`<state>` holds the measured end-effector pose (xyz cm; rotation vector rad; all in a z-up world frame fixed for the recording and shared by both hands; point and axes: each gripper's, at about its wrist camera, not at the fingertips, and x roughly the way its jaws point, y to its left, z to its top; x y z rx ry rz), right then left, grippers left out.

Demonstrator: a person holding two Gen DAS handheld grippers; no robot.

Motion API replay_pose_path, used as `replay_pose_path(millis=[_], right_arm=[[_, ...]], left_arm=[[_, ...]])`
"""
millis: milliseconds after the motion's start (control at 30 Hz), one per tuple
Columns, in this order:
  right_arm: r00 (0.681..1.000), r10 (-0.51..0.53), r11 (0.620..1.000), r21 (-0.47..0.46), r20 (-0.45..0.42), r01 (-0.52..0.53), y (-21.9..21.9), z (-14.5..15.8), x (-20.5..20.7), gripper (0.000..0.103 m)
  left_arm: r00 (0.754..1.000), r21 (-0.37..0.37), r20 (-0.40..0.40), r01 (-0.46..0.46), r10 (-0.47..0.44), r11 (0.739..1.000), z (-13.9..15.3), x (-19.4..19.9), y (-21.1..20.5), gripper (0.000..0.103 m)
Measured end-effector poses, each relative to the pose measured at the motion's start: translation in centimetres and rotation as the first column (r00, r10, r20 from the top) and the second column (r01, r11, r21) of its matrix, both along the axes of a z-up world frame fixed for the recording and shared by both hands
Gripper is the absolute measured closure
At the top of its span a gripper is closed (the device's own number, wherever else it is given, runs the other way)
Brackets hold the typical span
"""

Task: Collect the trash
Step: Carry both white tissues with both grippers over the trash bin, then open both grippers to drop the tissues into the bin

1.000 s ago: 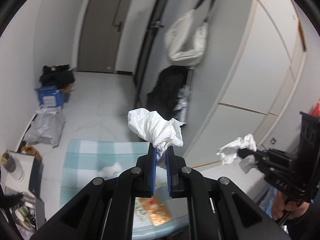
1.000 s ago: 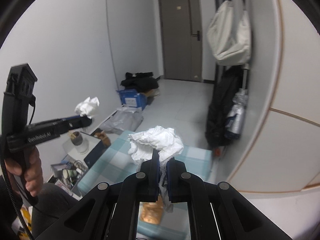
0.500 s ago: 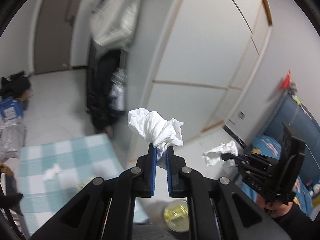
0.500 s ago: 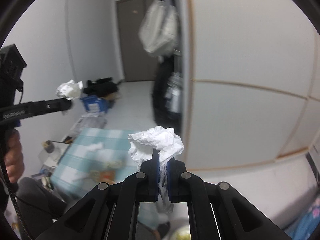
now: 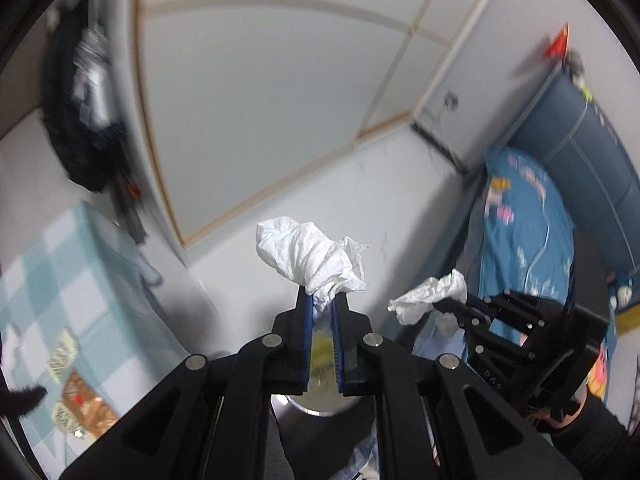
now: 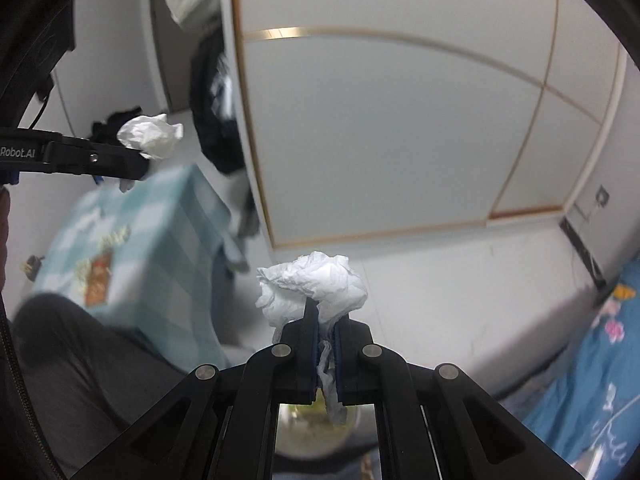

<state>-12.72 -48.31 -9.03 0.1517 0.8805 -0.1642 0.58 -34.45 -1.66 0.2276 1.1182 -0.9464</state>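
Observation:
In the left wrist view my left gripper (image 5: 322,295) is shut on a crumpled white tissue (image 5: 308,254). To its right, my right gripper (image 5: 450,305) pinches a second white tissue (image 5: 428,294). The right wrist view shows that right gripper (image 6: 326,315) shut on its tissue (image 6: 316,284), a strand hanging between the fingers. My left gripper (image 6: 138,165) reaches in from the left with its tissue (image 6: 151,139). Below both grippers a round bin (image 5: 320,394) with yellowish contents (image 6: 312,420) shows between the fingers, mostly hidden.
A low table with a blue checked cloth (image 5: 60,272) stands to the left, snack wrappers (image 5: 84,404) lying on it. White wardrobe doors (image 6: 400,140) fill the back. A bed with a blue patterned cover (image 5: 528,232) is at the right. A person's grey-clad leg (image 6: 80,360) is lower left.
Both grippers swung right and down, away from the table and door, toward the floor by the wardrobe. The bin has come into view beneath them. Each still grips its tissue.

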Motion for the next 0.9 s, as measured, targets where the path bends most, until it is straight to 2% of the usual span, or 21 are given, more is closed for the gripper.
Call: replay_pose_path(millis=[33,133,200,300,433,500,600,733,900], right_arm=[[1.0,-0.001,1.0,0.007,-0.02,0.001,0.0,-0.9,-0.1,0.098],[0.997,-0.003,0.999,0.048,-0.072,0.006,-1.0,-3.8,-0.8,0.098],[0.994,-0.008,0.996,0.091,-0.113,0.018,-1.5,-5.7,-0.8,0.098],[0.986,0.02,0.996,0.093,-0.163,-0.005,-1.5,-8.0,-0.8,0.098],[0.977,0.12,0.993,0.021,-0.178,-0.118,-0.5,-9.9,-0.8,0.098],[0.964,0.168,0.985,0.009,-0.208,-0.17,0.1,-11.2,-1.0,0.098],[0.941,0.218,0.974,0.0,-0.258,-0.226,1.2,-13.2,-1.1,0.097],[0.926,0.218,0.976,0.044,-0.308,-0.215,1.8,-15.3,-1.2,0.095],[0.9,0.227,0.974,0.086,-0.372,-0.21,2.6,-17.7,-0.8,0.095]], left_arm=[[1.0,0.022,-0.024,0.008,-0.007,1.0,-1.2,0.0,-0.4,0.098],[0.986,0.069,-0.164,0.039,-0.027,0.997,-4.8,0.5,-1.3,0.098],[0.98,0.116,-0.194,0.072,-0.048,0.991,-6.4,0.3,-2.2,0.098],[0.97,0.172,-0.222,0.142,-0.103,0.975,-8.1,-0.6,-3.9,0.098],[0.931,0.245,-0.334,0.233,-0.144,0.941,-11.8,-1.4,-6.0,0.098],[0.921,0.289,-0.358,0.266,-0.154,0.919,-13.7,-1.7,-6.7,0.098],[0.884,0.327,-0.441,0.32,-0.156,0.889,-16.3,-2.0,-7.3,0.098],[0.829,0.37,-0.549,0.359,-0.11,0.857,-19.8,-2.0,-8.0,0.098],[0.801,0.411,-0.59,0.408,-0.103,0.815,-22.4,-2.1,-8.7,0.098]])
